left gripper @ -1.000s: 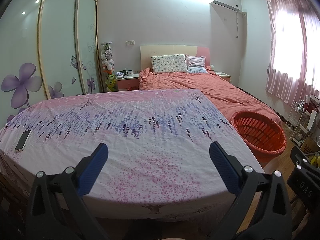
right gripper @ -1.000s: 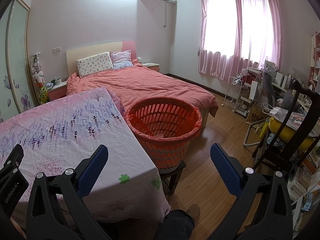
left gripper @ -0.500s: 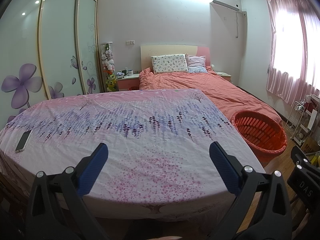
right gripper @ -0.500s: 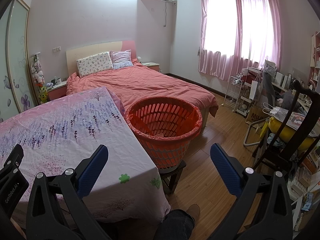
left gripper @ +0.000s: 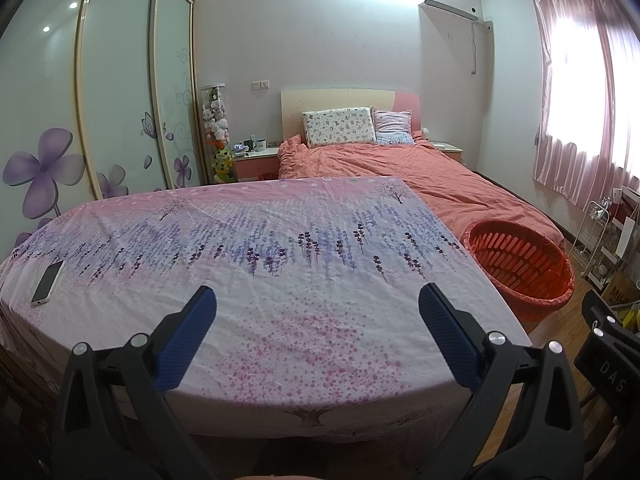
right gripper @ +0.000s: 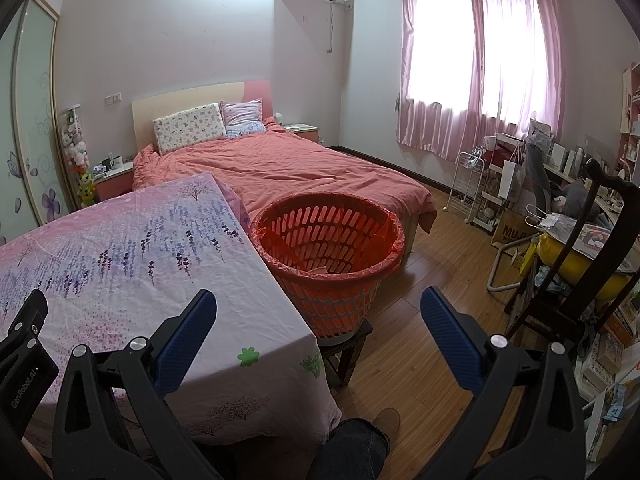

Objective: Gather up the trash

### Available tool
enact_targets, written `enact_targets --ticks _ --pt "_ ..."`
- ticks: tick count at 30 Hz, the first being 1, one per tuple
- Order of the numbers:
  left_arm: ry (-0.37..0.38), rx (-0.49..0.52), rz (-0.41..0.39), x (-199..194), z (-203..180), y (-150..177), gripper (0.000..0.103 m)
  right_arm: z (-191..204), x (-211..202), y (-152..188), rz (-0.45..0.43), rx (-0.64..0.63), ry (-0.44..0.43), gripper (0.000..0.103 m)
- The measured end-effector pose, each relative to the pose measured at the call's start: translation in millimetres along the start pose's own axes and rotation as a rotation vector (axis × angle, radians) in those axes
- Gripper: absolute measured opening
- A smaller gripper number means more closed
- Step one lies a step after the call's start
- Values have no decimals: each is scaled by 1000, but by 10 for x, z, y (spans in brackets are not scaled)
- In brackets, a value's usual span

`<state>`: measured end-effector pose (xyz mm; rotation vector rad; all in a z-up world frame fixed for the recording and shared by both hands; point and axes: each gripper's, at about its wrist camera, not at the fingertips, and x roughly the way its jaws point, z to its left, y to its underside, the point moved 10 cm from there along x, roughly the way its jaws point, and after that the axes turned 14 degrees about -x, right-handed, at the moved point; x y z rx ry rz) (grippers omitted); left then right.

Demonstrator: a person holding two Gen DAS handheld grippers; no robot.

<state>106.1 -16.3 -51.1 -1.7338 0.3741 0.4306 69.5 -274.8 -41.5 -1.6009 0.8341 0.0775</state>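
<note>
The left gripper [left gripper: 318,334] is spread wide with nothing between its blue pads, and it hovers over the near edge of the table [left gripper: 280,280] covered in a lavender-print cloth. The right gripper [right gripper: 318,336] is equally wide and empty, aimed past the table corner. The orange basket [right gripper: 332,240], lined with a red bag, stands on a small stool just beside the table; a pale scrap, possibly trash, lies at its bottom. A phone [left gripper: 47,282] rests near the table's left edge. A trouser leg and shoe [right gripper: 386,420] show below.
</note>
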Motion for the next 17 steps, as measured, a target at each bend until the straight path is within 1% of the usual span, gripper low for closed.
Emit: enact_targets --ticks 17 --pt "-1 0 -2 1 18 -9 99 19 0 18 2 0 -1 101"
